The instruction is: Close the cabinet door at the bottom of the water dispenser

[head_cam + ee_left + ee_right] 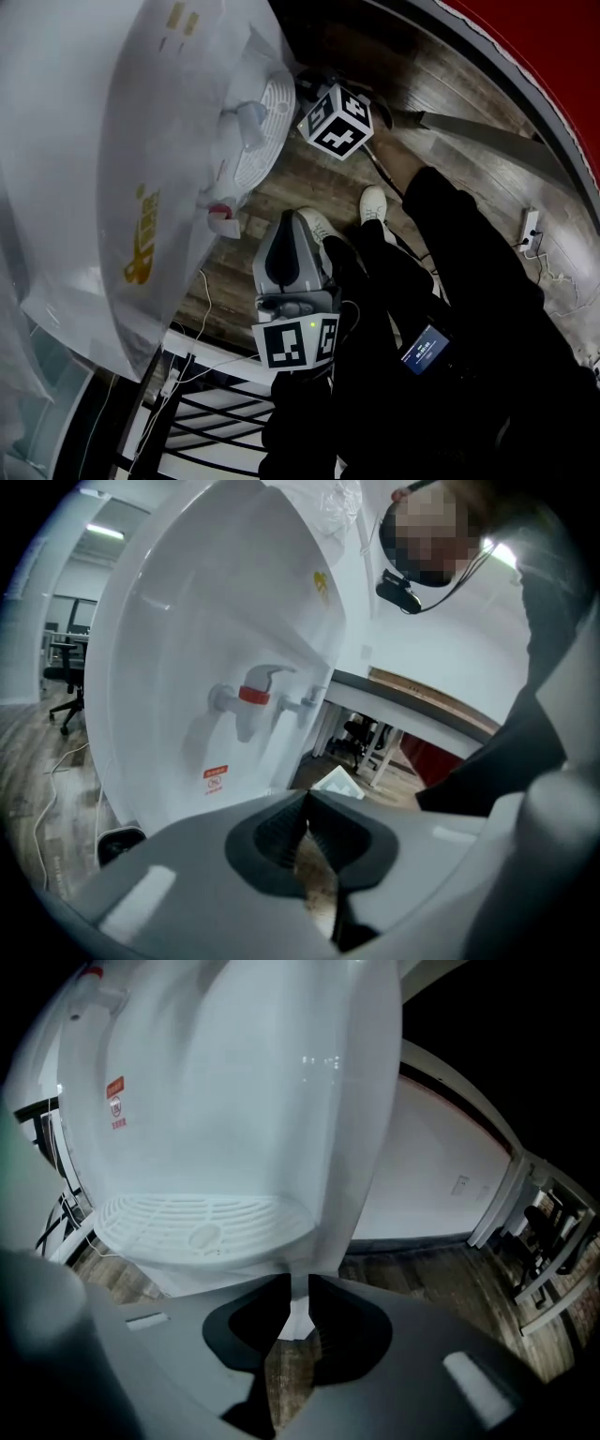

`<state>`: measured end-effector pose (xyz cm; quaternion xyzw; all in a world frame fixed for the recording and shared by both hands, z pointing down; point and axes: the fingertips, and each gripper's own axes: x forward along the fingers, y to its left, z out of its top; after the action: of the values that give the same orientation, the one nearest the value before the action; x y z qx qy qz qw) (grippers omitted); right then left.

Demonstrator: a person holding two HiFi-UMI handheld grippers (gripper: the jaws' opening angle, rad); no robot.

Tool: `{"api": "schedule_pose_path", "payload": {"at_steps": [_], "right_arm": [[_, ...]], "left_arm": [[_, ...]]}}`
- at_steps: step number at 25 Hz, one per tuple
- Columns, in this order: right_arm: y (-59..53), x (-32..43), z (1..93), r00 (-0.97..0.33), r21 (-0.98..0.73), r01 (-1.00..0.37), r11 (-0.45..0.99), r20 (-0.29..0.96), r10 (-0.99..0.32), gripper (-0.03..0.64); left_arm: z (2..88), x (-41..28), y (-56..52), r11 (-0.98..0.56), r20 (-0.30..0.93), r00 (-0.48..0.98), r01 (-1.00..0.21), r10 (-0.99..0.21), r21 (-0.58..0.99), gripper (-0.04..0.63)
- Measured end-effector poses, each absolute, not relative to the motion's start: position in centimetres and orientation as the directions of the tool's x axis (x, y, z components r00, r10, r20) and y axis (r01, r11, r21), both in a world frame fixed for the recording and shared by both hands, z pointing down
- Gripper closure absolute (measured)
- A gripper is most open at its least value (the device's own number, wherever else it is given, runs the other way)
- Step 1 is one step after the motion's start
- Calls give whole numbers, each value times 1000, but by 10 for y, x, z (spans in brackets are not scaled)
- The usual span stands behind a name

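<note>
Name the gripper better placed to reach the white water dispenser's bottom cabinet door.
Right, likely. The right gripper is low and close to the white plastic water dispenser, its slightly parted jaws aimed below the ribbed drip tray. The left gripper, jaws together, faces the taps higher up, farther back.

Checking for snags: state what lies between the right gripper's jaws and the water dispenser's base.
Only bare wooden floor, seen in the right gripper view between the right gripper and the water dispenser.

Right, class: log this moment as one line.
left claw: shut, empty | right claw: slightly apart, empty, facing water dispenser below drip tray
</note>
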<state>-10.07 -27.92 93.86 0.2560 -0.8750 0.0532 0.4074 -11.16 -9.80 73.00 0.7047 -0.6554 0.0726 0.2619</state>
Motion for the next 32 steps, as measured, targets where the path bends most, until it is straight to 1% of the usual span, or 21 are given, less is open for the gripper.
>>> {"api": "schedule_pose_path", "payload": {"at_steps": [4,8,10,11,13,16,18,21,26,29,32], "right_arm": [[-278,-99,930,-547,116,-500,858,725,-418,540],[-280,-89,925,-571,57,-531,846,714,-406,488],[-282,-80,914,-570,59,-562,825,695,-438,489],[-283,-75,906,-565,73,-577,813,683,-463,502],[-280,-66,888,-562,89,-603,793,657,-502,553],[-261,-54,864,-590,22,-646,763,619,-518,597],[-253,-41,849,-584,-6,-686,727,600,-546,615],[-240,-26,825,-572,-12,-720,694,575,-585,615],[-199,-22,776,-600,4,-688,726,559,-572,615],[-179,-21,729,-618,45,-666,745,526,-584,617],[-163,-13,677,-620,51,-686,726,480,-620,617]], "left_arm": [[729,-123,-99,31,448,95,-963,-889,266,588],[733,-132,-103,50,463,60,-974,-884,222,588],[732,-137,-103,56,469,44,-979,-882,198,588],[730,-140,-103,60,468,36,-980,-883,188,588],[725,-145,-103,65,463,21,-984,-886,168,588],[715,-149,-103,75,461,2,-986,-887,147,589],[709,-149,-107,80,452,-7,-986,-892,144,589],[698,-147,-109,80,437,-13,-988,-899,134,589],[673,-144,-102,48,417,-4,-994,-909,95,588],[655,-146,-93,53,418,-12,-995,-908,86,588],[631,-150,-82,74,413,-38,-995,-910,71,589]]}}
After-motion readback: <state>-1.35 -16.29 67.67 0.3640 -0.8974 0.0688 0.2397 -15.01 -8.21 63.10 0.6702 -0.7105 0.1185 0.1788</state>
